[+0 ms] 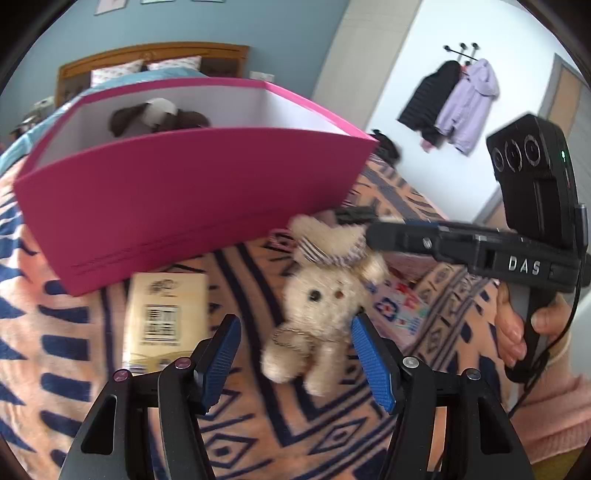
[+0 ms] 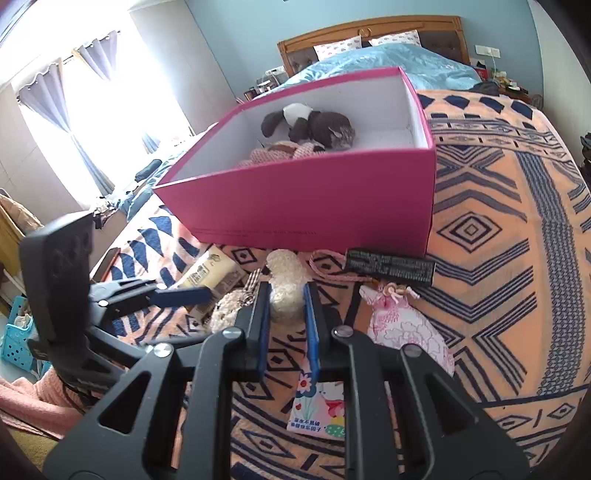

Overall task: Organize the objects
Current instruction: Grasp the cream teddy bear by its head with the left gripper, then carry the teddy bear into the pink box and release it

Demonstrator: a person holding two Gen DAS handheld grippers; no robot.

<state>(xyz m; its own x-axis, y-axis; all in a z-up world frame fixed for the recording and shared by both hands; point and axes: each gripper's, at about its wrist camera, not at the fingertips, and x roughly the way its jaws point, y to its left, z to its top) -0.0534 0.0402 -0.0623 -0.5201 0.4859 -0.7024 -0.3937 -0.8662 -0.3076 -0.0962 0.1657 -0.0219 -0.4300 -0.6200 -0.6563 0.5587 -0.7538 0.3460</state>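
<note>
The work goes on atop a bed spread with an orange blanket [image 2: 498, 206] patterned in navy diamonds and stripes; farther back lie a blue quilt [image 2: 373, 61], two patterned pillows and a wooden headboard [image 2: 369, 27] against a blue-grey wall. In the right wrist view a bright window with grey curtains [image 2: 48, 99] fills the far left, and a blue perforated basket [image 2: 16, 332] stands on the floor at the left edge. In the left wrist view a dark coat and a lilac jacket [image 1: 467, 107] hang from wall hooks at the far right. A pink box [image 2: 306, 206] with a white inside sits open on the blanket; in it are a brown-and-white plush [image 2: 310, 123] toward the far side and a pinkish knitted toy [image 2: 280, 151] nearer the front wall. Just in front of the box lie a cream packet with a barcode [image 1: 164, 314], a black printed card [image 2: 389, 267], a pink floral pouch [image 2: 402, 325] and a colourful leaflet [image 2: 321, 410]. The cream teddy bear [image 1: 325, 299] with a striped bow hangs upside down, the right gripper [image 2: 288, 299] clamped on its body, the pads pressing both sides. The left gripper [image 1: 295, 354] is held near below the bear, its blue pads [image 1: 221, 358] spread apart and not touching it. A hand [image 1: 517, 325] holds the right gripper's handle.
</note>
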